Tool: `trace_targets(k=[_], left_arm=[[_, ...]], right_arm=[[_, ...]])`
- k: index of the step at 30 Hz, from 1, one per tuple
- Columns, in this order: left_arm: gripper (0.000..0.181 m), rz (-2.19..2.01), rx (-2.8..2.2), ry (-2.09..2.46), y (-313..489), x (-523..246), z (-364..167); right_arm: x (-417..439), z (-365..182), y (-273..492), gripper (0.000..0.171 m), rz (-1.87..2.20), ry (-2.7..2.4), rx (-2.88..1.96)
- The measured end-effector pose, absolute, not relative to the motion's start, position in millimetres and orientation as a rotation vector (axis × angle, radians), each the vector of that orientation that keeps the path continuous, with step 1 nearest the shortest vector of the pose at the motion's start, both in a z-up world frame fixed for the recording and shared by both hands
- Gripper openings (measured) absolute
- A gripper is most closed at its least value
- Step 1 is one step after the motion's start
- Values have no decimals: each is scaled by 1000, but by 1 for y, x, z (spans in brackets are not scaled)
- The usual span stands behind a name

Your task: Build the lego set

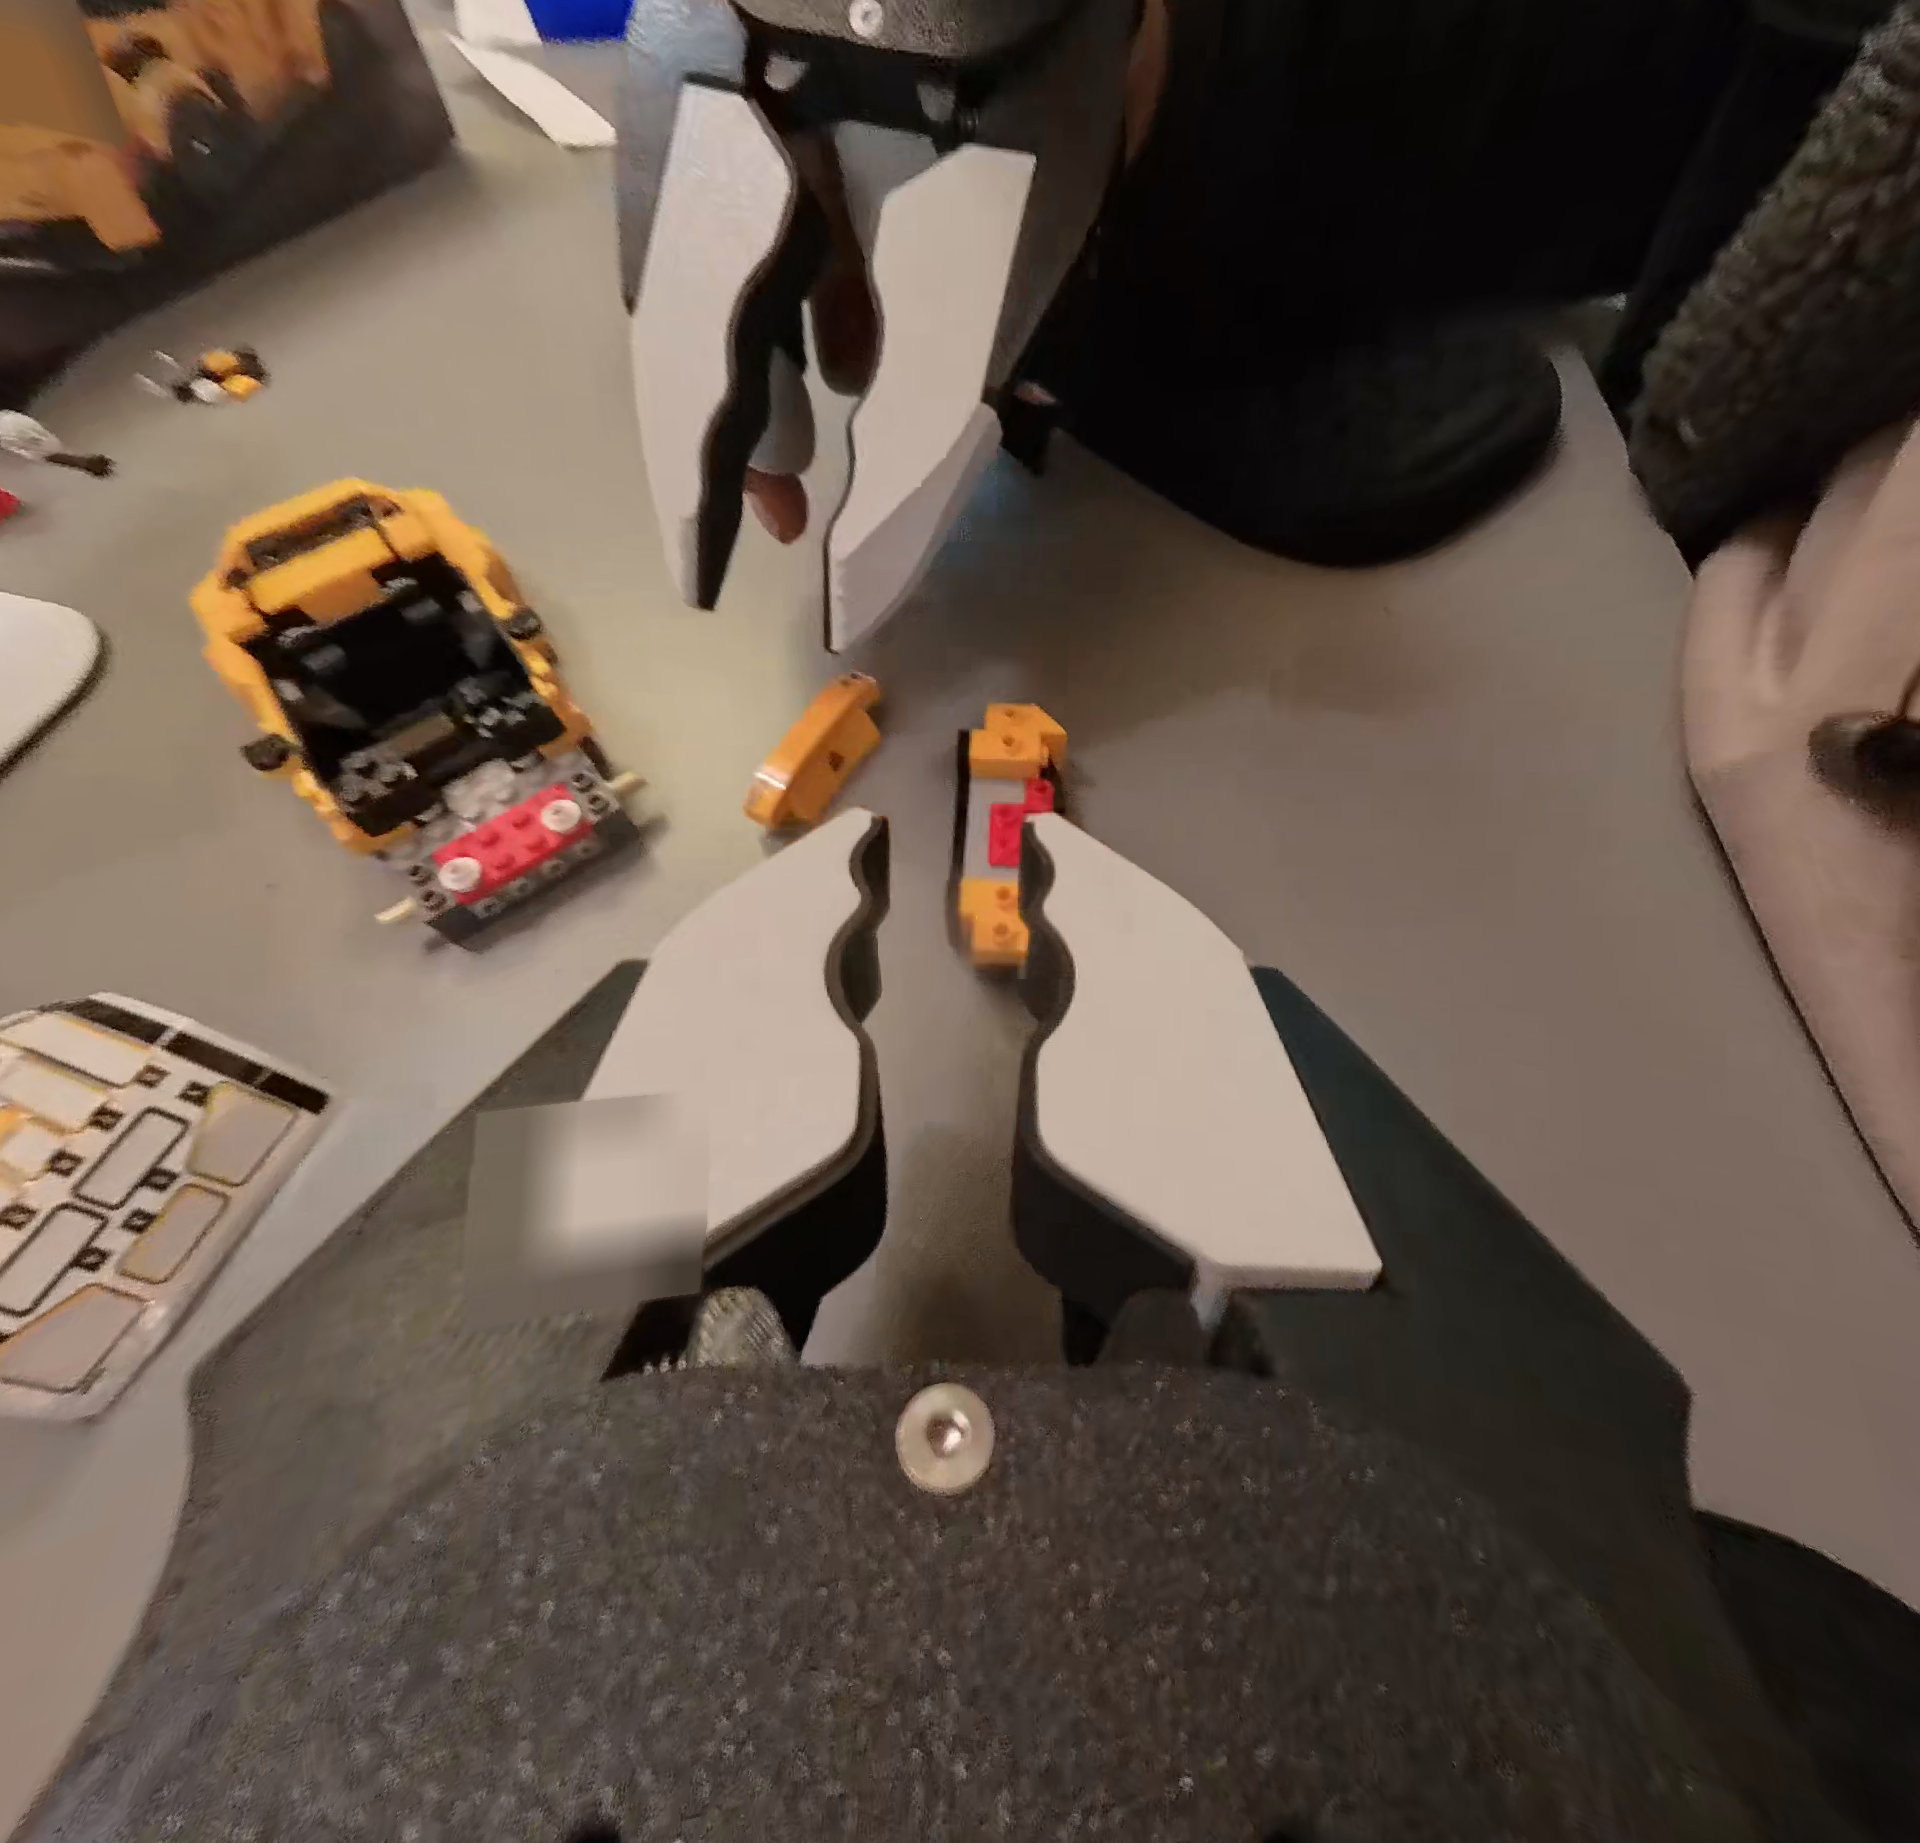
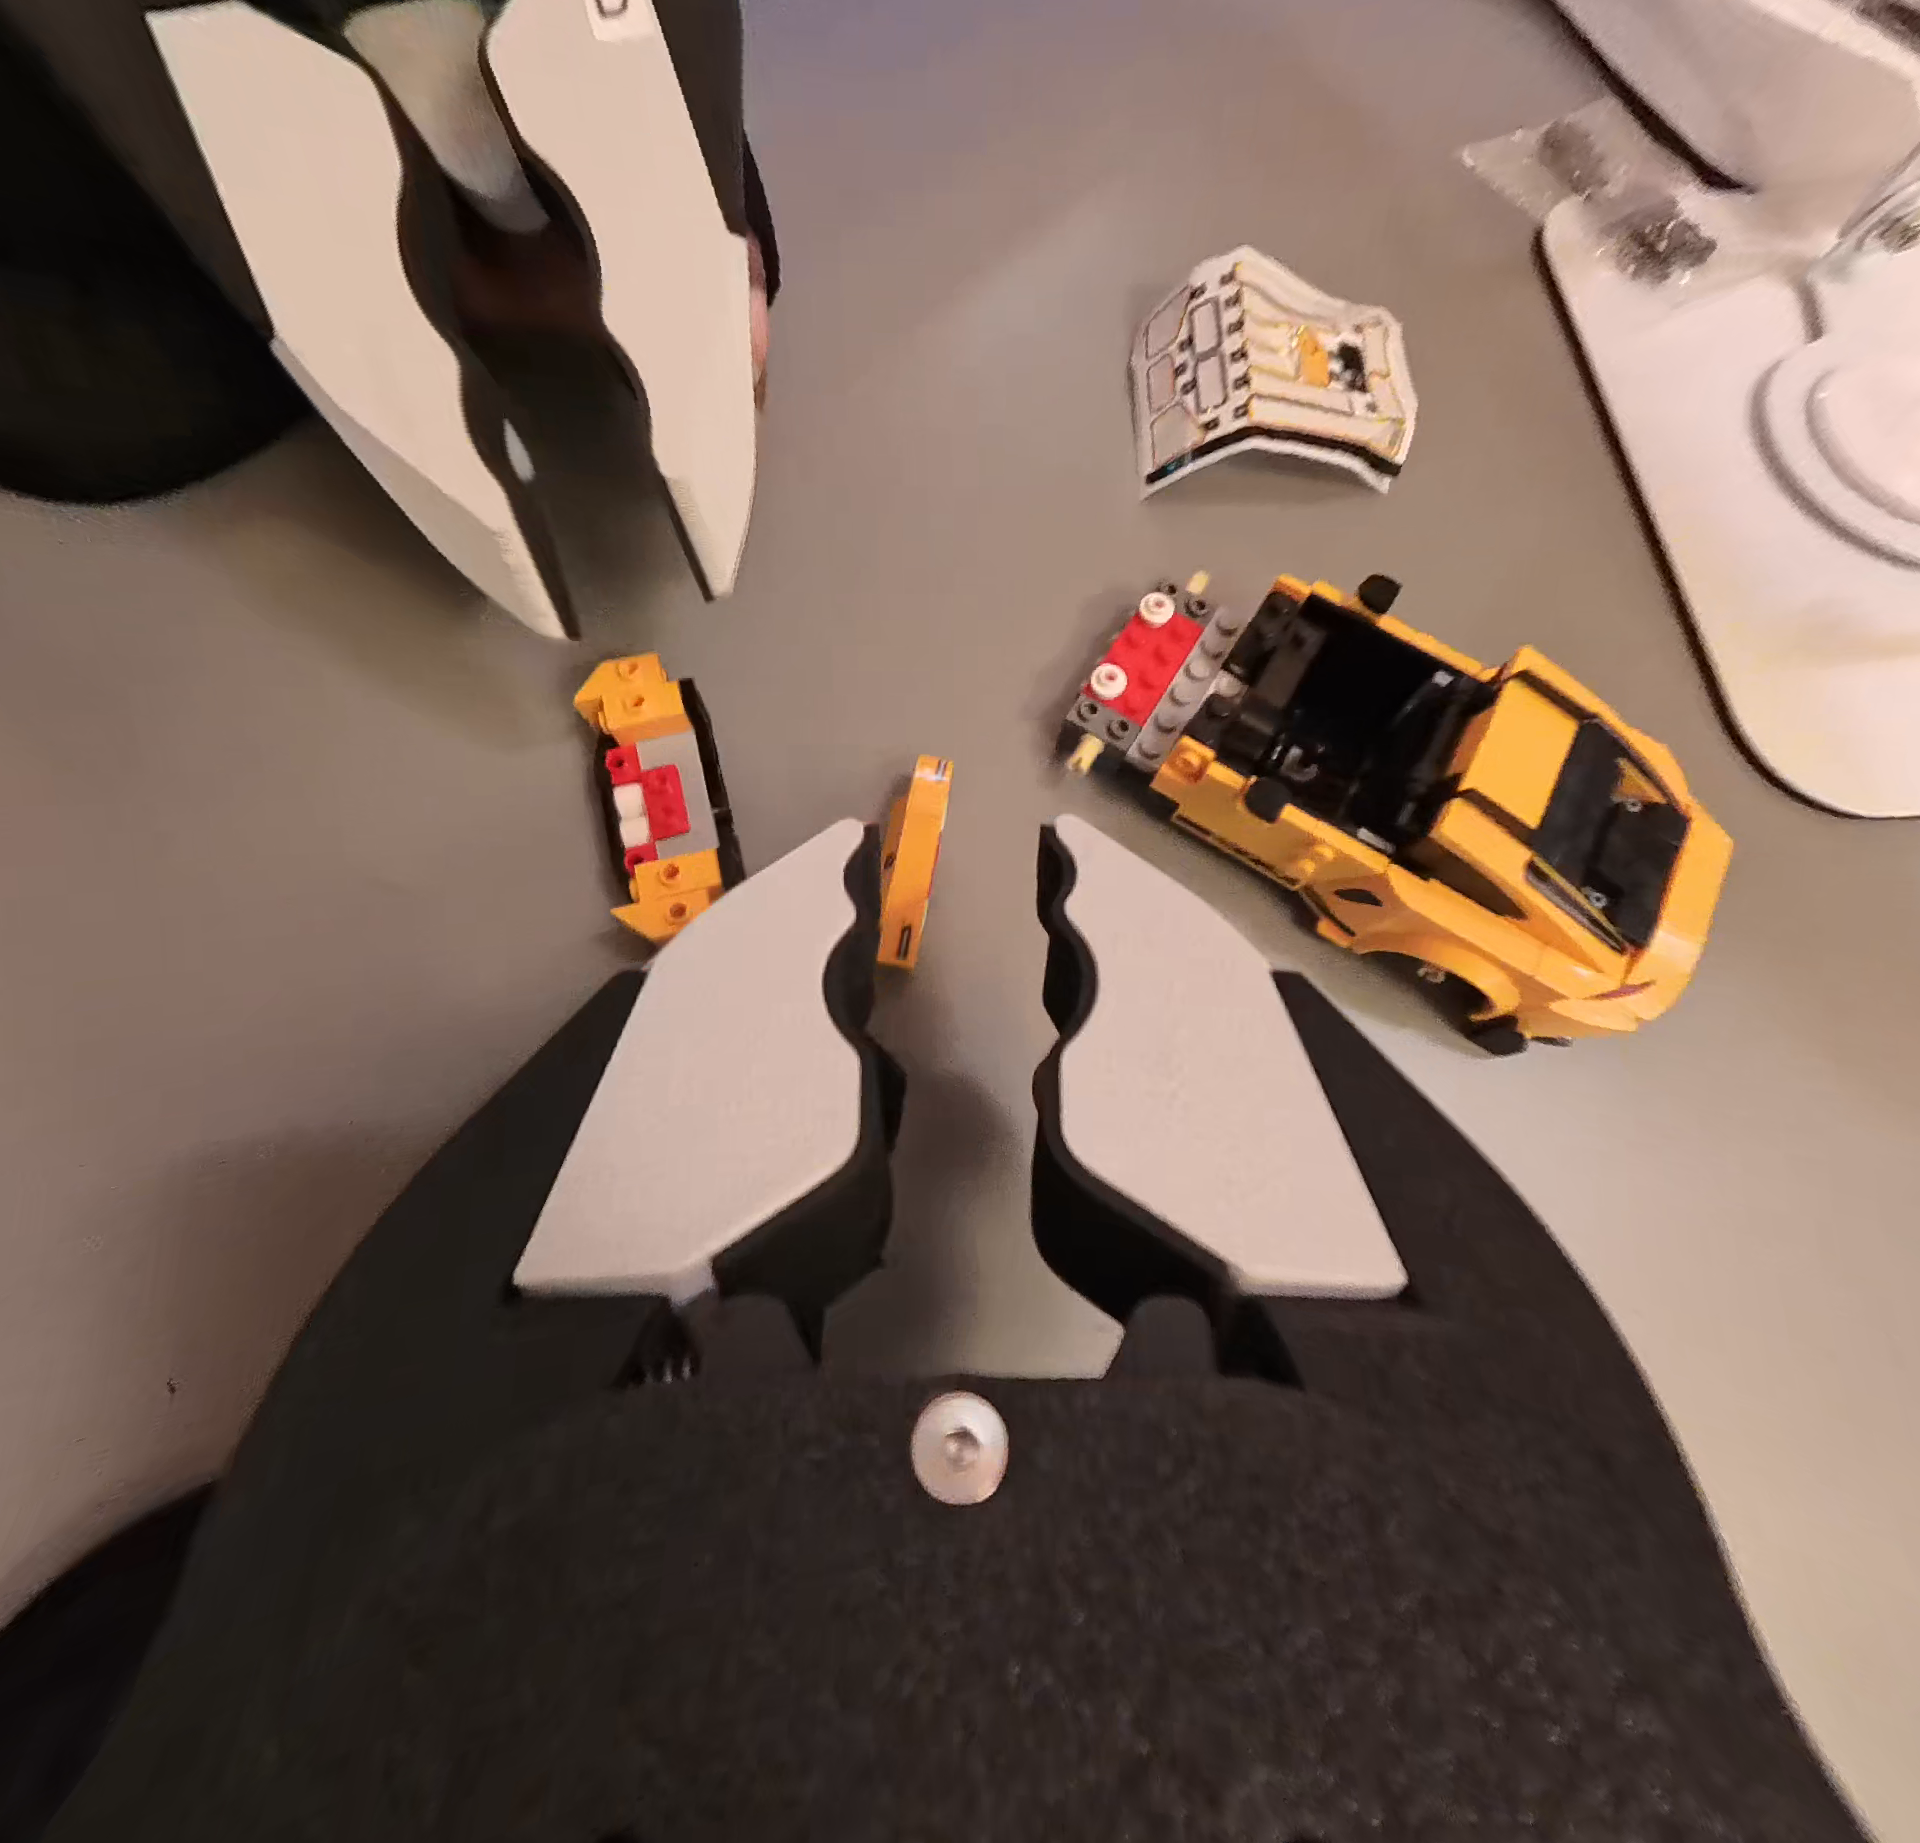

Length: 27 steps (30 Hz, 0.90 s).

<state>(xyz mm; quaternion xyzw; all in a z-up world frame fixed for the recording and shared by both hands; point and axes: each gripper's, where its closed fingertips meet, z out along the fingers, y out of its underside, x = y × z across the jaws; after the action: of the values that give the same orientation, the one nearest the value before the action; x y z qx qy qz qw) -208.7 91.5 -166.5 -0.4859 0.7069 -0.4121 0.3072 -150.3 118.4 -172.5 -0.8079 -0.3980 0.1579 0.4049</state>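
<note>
The left gripper and right gripper are hovering tip to tip above the grey table, both parted and empty.

Two grippers meet over loose toy-car parts on a grey table

Our left gripper sits low in the frame with its jaws parted and empty; a small orange, red and grey brick block lies on the table against the inner edge of its right-hand finger. Just left of that block we see a curved orange piece lying apart from both grippers. The right gripper points down from the top centre, jaws narrowly apart, nothing between them. At middle left we see the half-built yellow and black car, and a sticker sheet at lower left.
</note>
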Motion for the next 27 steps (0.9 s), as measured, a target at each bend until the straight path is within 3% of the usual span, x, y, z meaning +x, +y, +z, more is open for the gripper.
trace_targets(k=[11, 23, 27], left_arm=[[23, -1055, -1307, 1927, 88, -211, -176], [22, -1047, -1290, 1919, 87, -210, -174], [22, -1041, -1289, 1917, 88, -209, -174]], right_arm=[[-145, -208, 112, 16, 295, -987, -2309], [-158, -196, 87, 15, 607, -1015, -2306], [-154, -200, 91, 6, 566, -1001, -2317]])
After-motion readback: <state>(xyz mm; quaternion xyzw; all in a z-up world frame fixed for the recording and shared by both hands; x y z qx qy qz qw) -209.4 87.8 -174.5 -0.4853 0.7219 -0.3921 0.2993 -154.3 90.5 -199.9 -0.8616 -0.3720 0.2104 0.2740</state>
